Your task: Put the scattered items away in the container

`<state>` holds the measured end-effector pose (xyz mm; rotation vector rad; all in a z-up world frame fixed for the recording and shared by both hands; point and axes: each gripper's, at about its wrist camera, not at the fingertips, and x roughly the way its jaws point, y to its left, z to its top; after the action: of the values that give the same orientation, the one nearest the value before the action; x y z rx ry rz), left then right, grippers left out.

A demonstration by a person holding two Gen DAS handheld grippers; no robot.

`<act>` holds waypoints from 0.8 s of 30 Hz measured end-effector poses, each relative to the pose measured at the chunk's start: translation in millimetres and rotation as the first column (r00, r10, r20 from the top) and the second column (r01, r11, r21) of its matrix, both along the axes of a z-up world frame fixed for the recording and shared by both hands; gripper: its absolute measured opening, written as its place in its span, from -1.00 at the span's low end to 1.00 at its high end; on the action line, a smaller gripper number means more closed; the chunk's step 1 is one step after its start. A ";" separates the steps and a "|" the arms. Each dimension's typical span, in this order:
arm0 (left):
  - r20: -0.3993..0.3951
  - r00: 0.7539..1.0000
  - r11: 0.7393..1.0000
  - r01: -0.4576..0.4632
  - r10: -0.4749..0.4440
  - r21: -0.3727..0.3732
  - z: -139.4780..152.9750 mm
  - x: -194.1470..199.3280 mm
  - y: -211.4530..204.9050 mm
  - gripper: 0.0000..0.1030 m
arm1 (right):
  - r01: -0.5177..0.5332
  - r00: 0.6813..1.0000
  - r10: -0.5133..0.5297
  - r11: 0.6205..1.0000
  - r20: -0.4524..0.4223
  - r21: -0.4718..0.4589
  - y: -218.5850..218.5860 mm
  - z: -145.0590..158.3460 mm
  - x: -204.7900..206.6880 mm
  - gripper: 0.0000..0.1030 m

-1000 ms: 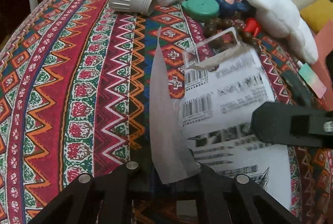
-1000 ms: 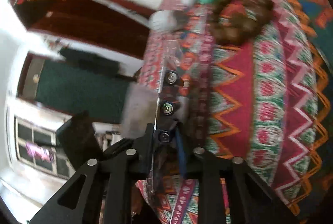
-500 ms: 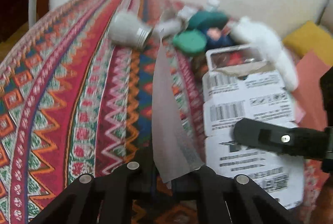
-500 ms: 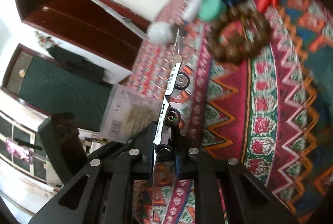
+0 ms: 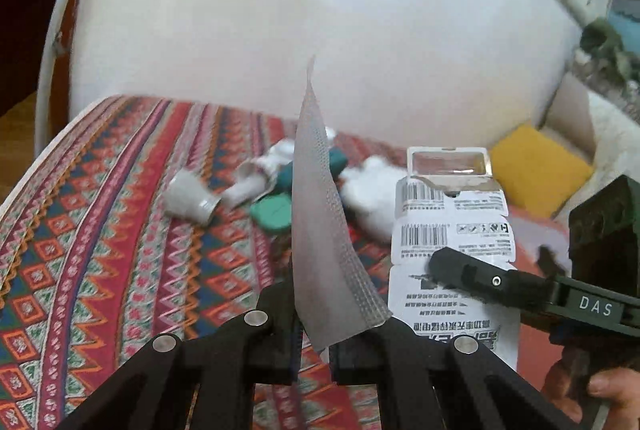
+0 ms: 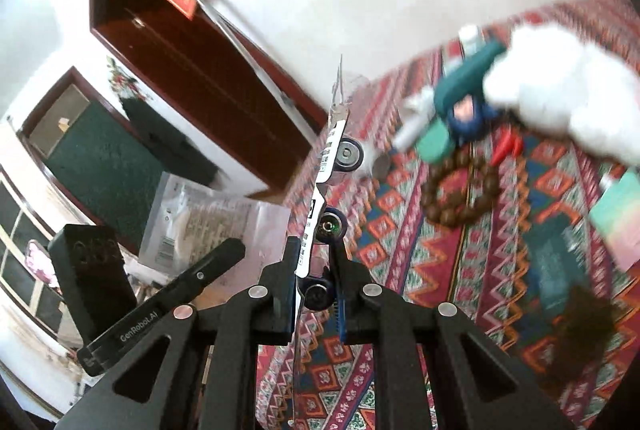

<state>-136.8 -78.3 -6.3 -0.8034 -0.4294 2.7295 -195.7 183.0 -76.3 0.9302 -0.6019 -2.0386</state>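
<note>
My left gripper (image 5: 316, 346) is shut on a thin translucent plastic packet (image 5: 320, 226), seen edge-on and standing up from the jaws; it also shows in the right wrist view (image 6: 212, 218). My right gripper (image 6: 314, 294) is shut on a white battery blister card (image 6: 326, 166), held above the patterned cloth; its printed back shows in the left wrist view (image 5: 452, 246). Scattered items lie far on the cloth: a grey cup (image 5: 190, 196), a teal lid (image 5: 274, 216), a white plush toy (image 6: 560, 94), a brown bead bracelet (image 6: 460, 190).
A patterned tablecloth (image 5: 100, 250) covers the surface. A yellow cushion (image 5: 536, 174) lies at the right. A teal card (image 6: 620, 214) and a dark brown clump (image 6: 584, 330) lie on the cloth at the right. A white wall stands behind.
Both grippers have risen with what they hold, away from the cloth. The scattered items now look farther off and lower in both views.
</note>
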 end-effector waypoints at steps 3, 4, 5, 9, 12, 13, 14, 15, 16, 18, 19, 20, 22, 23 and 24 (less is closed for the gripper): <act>-0.027 0.999 0.999 0.034 -0.034 -0.004 13.4 3.5 19.2 -0.94 | 0.031 0.997 -0.032 0.999 -0.066 -0.024 18.3 22.3 13.7 -0.71; -0.030 0.998 0.999 0.053 -0.053 -0.003 17.1 3.4 28.7 -0.94 | 0.044 0.995 -0.046 0.999 -0.088 -0.028 17.2 29.5 16.8 -0.71; -0.032 0.997 0.997 0.072 -0.072 -0.002 20.8 3.3 38.6 -0.94 | 0.058 0.992 -0.061 0.998 -0.114 -0.033 26.3 37.2 22.7 -0.71; -0.048 0.987 0.988 0.153 -0.152 0.017 36.2 2.5 81.0 -0.94 | 0.122 0.973 -0.131 0.991 -0.188 -0.059 35.7 78.9 42.3 -0.71; -0.071 0.970 0.972 0.234 -0.232 0.011 49.6 0.8 122.7 -0.94 | 0.179 0.955 -0.194 0.980 -0.225 -0.083 49.7 100.9 54.2 -0.71; -0.077 0.962 0.965 0.261 -0.260 -0.002 53.7 0.7 138.1 -0.94 | 0.202 0.947 -0.218 0.975 -0.235 -0.090 59.4 106.5 56.7 -0.71; -0.081 0.954 0.957 0.288 -0.288 -0.013 57.8 -0.1 154.8 -0.94 | 0.231 0.936 -0.248 0.968 -0.248 -0.096 73.3 111.3 60.9 -0.71; -0.081 0.946 0.950 0.313 -0.313 -0.022 61.7 -1.3 170.1 -0.94 | 0.258 0.926 -0.276 0.961 -0.258 -0.100 84.5 116.1 65.4 -0.71; -0.078 0.938 0.941 0.338 -0.339 -0.029 63.6 -2.7 186.0 -0.94 | 0.289 0.913 -0.306 0.952 -0.268 -0.104 97.4 119.3 68.9 -0.70; -0.063 0.919 0.921 0.388 -0.390 -0.034 64.4 -6.9 219.3 -0.94 | 0.357 0.883 -0.375 0.927 -0.282 -0.115 126.7 125.1 77.1 -0.70; -0.053 0.910 0.911 0.410 -0.411 -0.033 64.0 -8.7 233.9 -0.94 | 0.389 0.868 -0.405 0.914 -0.287 -0.116 140.3 126.9 80.7 -0.70; -0.044 0.901 0.902 0.430 -0.431 -0.032 63.4 -10.5 248.0 -0.94 | 0.425 0.848 -0.440 0.897 -0.295 -0.119 155.3 129.5 85.7 -0.70; -0.025 0.886 0.886 0.462 -0.463 -0.031 59.3 -13.0 273.0 -0.94 | 0.495 0.804 -0.507 0.860 -0.312 -0.122 183.3 134.3 95.8 -0.70; -0.012 0.876 0.876 0.481 -0.482 -0.034 55.9 -14.8 288.2 -0.94 | 0.533 0.778 -0.539 0.838 -0.323 -0.117 197.4 136.4 101.1 -0.70; 0.003 0.867 0.866 0.498 -0.499 -0.037 51.8 -16.9 303.2 -0.94 | 0.574 0.749 -0.573 0.812 -0.333 -0.106 211.9 138.5 106.3 -0.70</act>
<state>-153.6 225.0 45.5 -0.7838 -0.1386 2.2576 -89.4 394.9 62.2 0.3650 -0.7489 -2.6775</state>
